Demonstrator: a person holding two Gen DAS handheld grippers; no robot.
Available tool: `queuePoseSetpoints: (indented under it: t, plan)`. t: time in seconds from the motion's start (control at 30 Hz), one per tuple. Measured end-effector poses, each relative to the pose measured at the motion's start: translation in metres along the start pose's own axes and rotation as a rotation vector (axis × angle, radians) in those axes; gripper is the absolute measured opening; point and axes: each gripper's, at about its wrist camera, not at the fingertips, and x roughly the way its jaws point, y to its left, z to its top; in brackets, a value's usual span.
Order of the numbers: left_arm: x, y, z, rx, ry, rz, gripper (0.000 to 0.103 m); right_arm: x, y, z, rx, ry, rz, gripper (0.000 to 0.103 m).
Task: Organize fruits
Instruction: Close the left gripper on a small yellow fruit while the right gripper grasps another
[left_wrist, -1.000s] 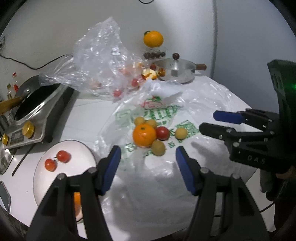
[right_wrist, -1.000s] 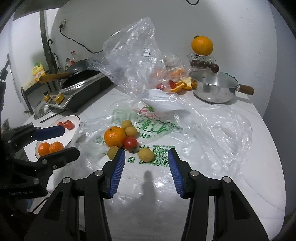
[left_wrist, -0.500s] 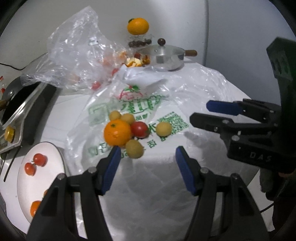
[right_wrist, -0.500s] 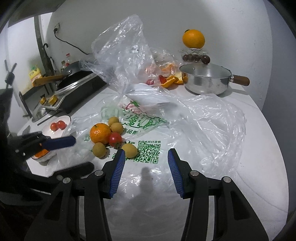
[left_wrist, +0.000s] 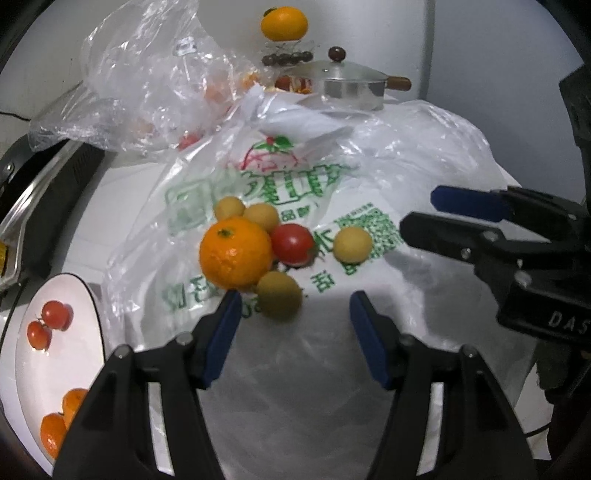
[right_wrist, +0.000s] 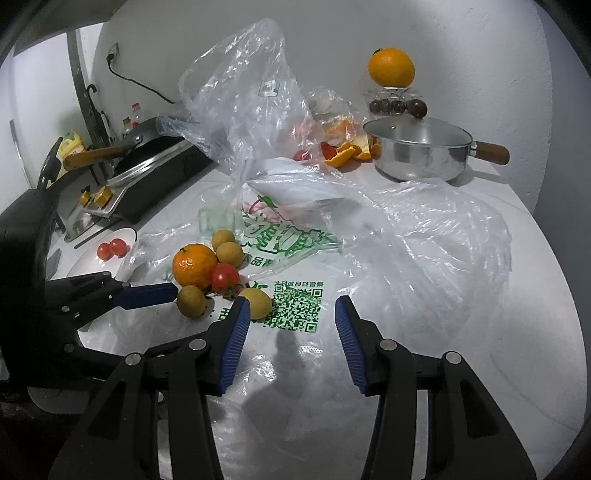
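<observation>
Since the earlier frame our left tool (left_wrist: 291, 328) has come down and in toward the loose fruit, which now fills more of its view; the greenish fruit (left_wrist: 279, 294) lies just ahead of its tips, nearer the left pad. Its jaws are closing, with nothing pressed between them yet. Our right tool (right_wrist: 290, 341) has barely shifted: its jaws stand part open and empty, over bare bag (right_wrist: 406, 240) beside the QR code.

We judge the sorting partly done. At the left edge of the desk (right_wrist: 554, 295), the plate (left_wrist: 74, 354) already carries two tomatoes at its far side and oranges at its near side. Left on the flattened bag in the middle of the desk are the orange (left_wrist: 235, 252), a tomato (left_wrist: 291, 243) touching it, two yellow fruits behind them, another yellow fruit (left_wrist: 352, 244) apart to the right, and the greenish one in front. At least six pieces remain, and no grasp is made yet.

Hard to read: the crumpled clear bag (right_wrist: 240, 96) toward the back left holds reddish and orange shapes we cannot name. The plate's near oranges are cut off by the tool, so we cannot count them. Whether the peels and the orange above the pot (right_wrist: 421, 151) belong to the job, we cannot tell.
</observation>
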Motion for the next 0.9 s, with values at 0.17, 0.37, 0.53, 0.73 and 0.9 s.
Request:
queuePoseSetpoints:
  t: [0.17,0.37,0.53,0.73,0.9]
  plan:
    - [0.003,0.002,0.002,0.010,-0.002,0.002,0.047,0.006,0.005,0.003,-0.024,0.009,-0.003,0.051]
    - [0.004,0.012,0.002,-0.006,-0.007,-0.032,0.032,0.017,0.014,0.007,-0.060,0.041,-0.006,0.051]
    - [0.003,0.017,0.001,-0.005,-0.021,-0.066,0.029,0.030,0.024,0.011,-0.092,0.080,-0.006,0.051]
    - [-0.001,0.019,-0.002,0.006,-0.037,-0.088,0.029,0.041,0.029,0.012,-0.101,0.114,-0.012,0.049]
    - [-0.007,0.023,-0.003,0.000,-0.051,-0.100,0.029,0.048,0.031,0.012,-0.118,0.142,-0.019,0.041]
